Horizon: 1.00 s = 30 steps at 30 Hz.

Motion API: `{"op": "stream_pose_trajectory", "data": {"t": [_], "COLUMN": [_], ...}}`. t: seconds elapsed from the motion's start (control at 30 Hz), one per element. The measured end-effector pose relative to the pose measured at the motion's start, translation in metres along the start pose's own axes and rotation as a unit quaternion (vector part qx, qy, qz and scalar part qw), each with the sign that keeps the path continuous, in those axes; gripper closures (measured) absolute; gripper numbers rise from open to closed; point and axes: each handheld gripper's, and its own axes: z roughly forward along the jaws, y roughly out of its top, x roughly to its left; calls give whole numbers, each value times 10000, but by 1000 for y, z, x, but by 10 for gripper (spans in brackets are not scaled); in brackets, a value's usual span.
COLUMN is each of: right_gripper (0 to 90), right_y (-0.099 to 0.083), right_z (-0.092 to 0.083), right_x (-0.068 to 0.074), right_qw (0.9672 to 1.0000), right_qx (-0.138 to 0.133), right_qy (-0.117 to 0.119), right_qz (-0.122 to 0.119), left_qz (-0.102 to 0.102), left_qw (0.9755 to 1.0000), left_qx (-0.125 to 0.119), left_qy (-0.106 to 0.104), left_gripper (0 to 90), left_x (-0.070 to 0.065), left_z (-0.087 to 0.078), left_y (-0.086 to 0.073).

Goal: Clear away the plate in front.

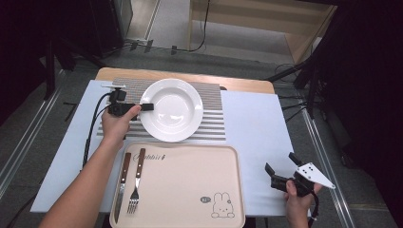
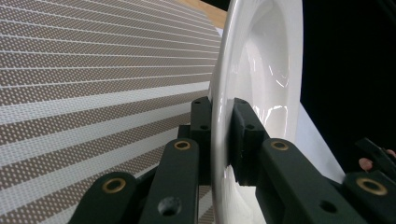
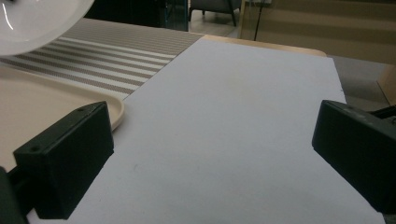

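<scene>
The left hand-held gripper (image 1: 146, 106) pinches the stiff, slippery, breakable white plate (image 1: 172, 110) at its nine-o'clock rim.

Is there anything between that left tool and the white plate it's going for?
Nothing is in between. The left tool is already shut on the rim of the plate: the left gripper view shows one jaw on each side of the rim. The plate sits over the striped mat, apart from the tray.

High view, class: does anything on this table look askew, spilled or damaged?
Nothing stands out. The white plate sits on the striped placemat, its rim clamped by the left gripper; knife and fork lie parallel on the tray.
</scene>
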Motion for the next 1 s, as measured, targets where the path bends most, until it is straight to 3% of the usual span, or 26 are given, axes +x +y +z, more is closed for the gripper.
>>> {"op": "stream_pose_trajectory", "data": {"t": [0.5, 1.0], "right_gripper": [0, 0], "right_y": [0, 0], "right_z": [0, -1], "right_x": [0, 0], "right_qw": [10000, 10000], "right_qx": [-12, -21], "right_qy": [-21, -31], "right_qz": [2, -8], "left_qz": [67, 215], "left_qw": [9997, 9990], "left_qx": [-38, 85], "left_qy": [-222, -394], "left_gripper": [796, 795], "left_x": [-22, -44], "left_z": [-16, -27], "left_y": [-13, -37]}}
